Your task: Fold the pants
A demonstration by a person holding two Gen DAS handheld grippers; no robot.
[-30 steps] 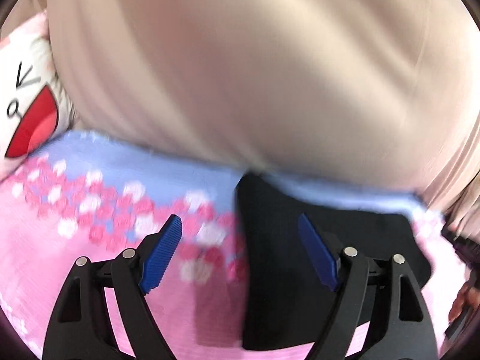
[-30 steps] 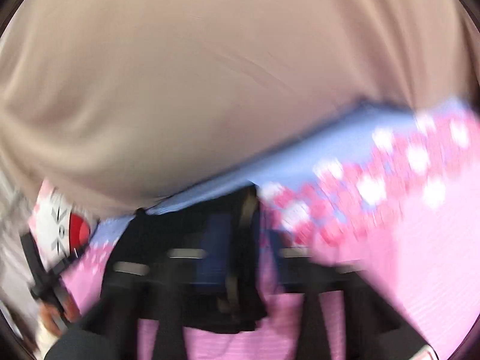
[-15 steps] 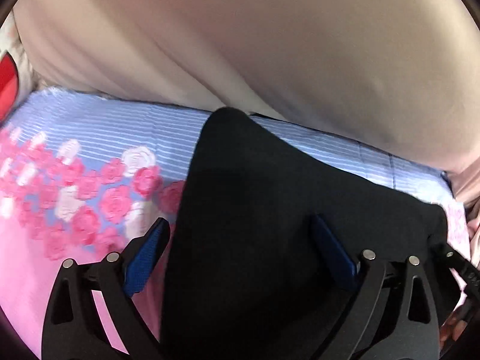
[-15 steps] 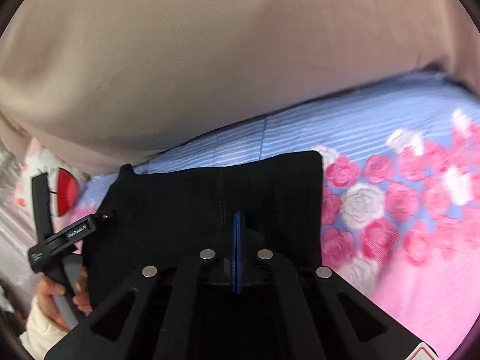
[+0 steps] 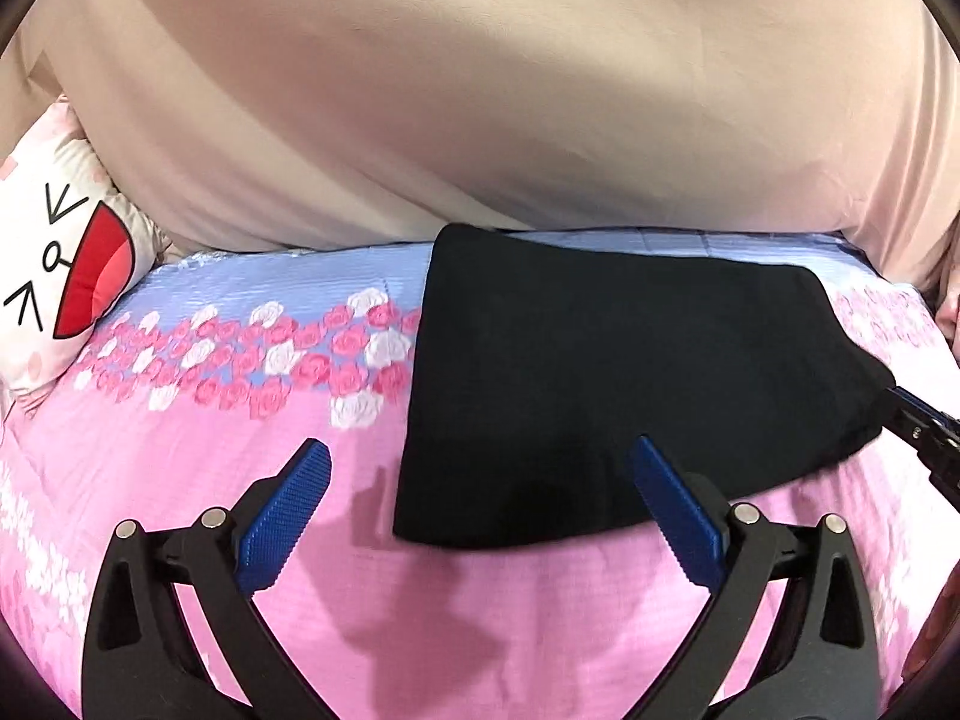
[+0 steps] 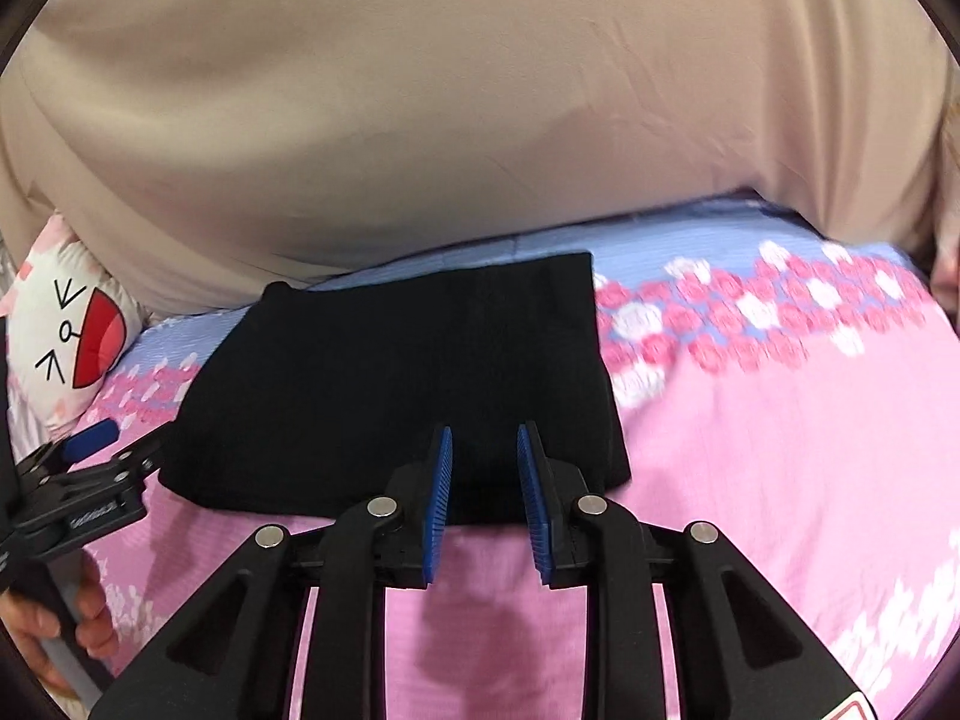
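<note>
— Left tongs (image 5: 480,483)?
— Spread wide, jaws just opened further, nothing pinched. The folded black fabric pants (image 5: 624,384) lie flat ahead of them, their near edge between the blue pads.

— Right tongs (image 6: 485,480)?
— Parted a little, just opening, holding nothing; the pants' near edge lies just beyond their tips, on the pink rose-print bedsheet (image 6: 780,450).

— Beyond?
— A beige cushion (image 5: 480,90); a white cartoon pillow (image 5: 54,276) far left.
</note>
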